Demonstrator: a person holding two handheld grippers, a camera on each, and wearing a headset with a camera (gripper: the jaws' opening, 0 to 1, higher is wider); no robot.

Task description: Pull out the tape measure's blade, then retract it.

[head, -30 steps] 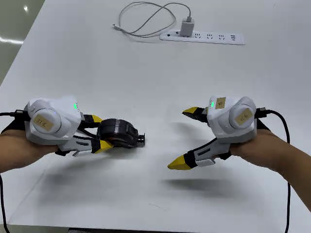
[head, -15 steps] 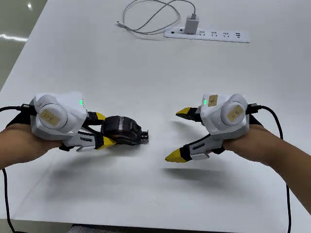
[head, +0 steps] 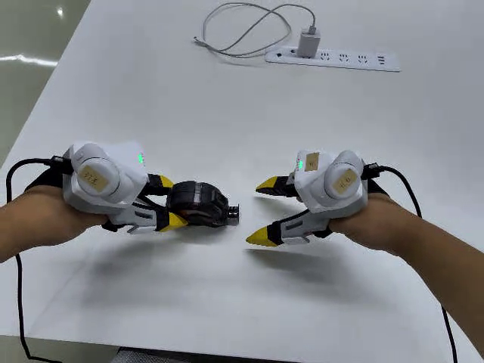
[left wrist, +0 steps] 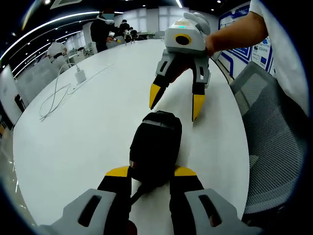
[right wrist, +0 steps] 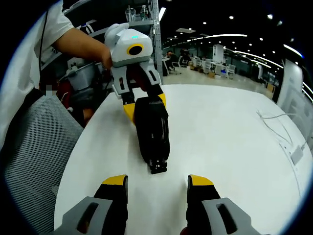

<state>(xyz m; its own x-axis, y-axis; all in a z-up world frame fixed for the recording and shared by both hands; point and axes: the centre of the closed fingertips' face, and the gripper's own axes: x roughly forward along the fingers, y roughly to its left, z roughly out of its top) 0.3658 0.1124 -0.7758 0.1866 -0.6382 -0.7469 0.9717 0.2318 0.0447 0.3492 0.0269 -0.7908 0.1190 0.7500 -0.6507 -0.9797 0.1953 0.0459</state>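
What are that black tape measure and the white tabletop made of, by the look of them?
Tape measure: probably black plastic, perhaps rubber-coated; the case is dull with soft highlights. The hook at its mouth may be metal, though it is too small to be sure. Tabletop: smooth white with a faint sheen, likely laminate or coated board; the look leaves that open.

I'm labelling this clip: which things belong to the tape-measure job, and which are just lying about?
Job: tape measure, clamped in the left gripper; right gripper, open, facing it.
Lying about: power strip; charger plugged into it; white cable.
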